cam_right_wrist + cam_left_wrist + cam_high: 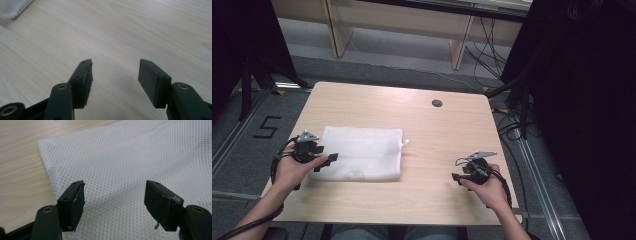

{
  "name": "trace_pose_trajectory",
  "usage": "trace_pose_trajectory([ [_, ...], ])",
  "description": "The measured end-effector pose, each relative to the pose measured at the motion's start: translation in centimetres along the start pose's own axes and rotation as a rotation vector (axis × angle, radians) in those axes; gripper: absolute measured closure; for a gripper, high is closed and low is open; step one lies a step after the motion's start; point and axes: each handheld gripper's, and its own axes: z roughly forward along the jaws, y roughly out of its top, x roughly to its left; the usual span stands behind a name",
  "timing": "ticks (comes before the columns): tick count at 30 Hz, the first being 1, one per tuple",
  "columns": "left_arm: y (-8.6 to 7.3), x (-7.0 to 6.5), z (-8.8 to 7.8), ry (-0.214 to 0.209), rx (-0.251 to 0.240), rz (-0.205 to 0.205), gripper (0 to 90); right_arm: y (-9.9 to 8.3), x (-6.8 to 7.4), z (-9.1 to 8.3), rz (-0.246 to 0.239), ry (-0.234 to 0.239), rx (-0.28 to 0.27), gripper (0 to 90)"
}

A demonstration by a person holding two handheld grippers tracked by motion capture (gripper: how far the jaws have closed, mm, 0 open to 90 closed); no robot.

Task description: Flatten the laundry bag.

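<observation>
Right now a white mesh bag [362, 152] lies flat on the left half of the light wooden tabletop [442, 145], a small pull tab at its far right corner. The left hand-held gripper [326, 162] sits at the bag's near left edge, jaws spread wide over the mesh [130, 170] with nothing pinched between them. The right hand-held gripper [456, 176] is well apart from the bag, over bare wood near the front right; its jaws also stand released and empty [115, 75]. In the right gripper view a corner of the bag [13, 7] shows far off.
</observation>
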Motion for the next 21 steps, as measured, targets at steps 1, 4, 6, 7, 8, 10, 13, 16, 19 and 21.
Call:
trace_pose_trajectory([
  [1,0.0,0.0,0.0,0.0,0.0,0.0,32.5,0.0,0.0,0.0,0.004,0.005,0.002,45.7],
  [4,0.2,0.1,0.1,-0.002,-0.026,-0.036,34.2,-0.1,-0.2,0.1,-0.007,0.001,-0.027,45.6],
  [6,0.4,0.3,0.2,0.01,-0.03,-0.053,34.5,0.0,0.1,0.0,0.005,0.012,-0.006,45.6],
  [7,0.4,0.3,0.2,0.01,-0.03,-0.053,34.6,0.0,0.1,0.0,0.005,0.012,-0.006,45.6],
  [8,0.4,0.4,0.3,0.029,-0.015,-0.064,34.6,0.0,0.1,0.0,-0.004,0.012,-0.007,45.5],
  [10,0.3,0.8,0.7,0.073,0.006,-0.088,34.8,0.1,0.4,0.1,0.001,0.019,-0.02,45.4],
  [13,0.2,1.4,1.1,0.081,0.04,-0.115,39.2,0.4,0.8,0.0,-0.006,0.011,-0.035,45.1],
  [16,0.3,0.9,1.9,0.074,0.086,-0.113,43.3,0.5,1.1,-0.2,-0.023,0.004,-0.012,45.1],
  [19,0.6,0.0,2.8,0.099,0.118,-0.075,44.4,1.1,1.4,-0.5,-0.06,0.02,-0.016,53.1],
  [21,0.8,-0.2,3.3,0.109,0.114,-0.051,45.0,2.0,2.0,-0.7,-0.058,0.035,-0.044,63.7],
])
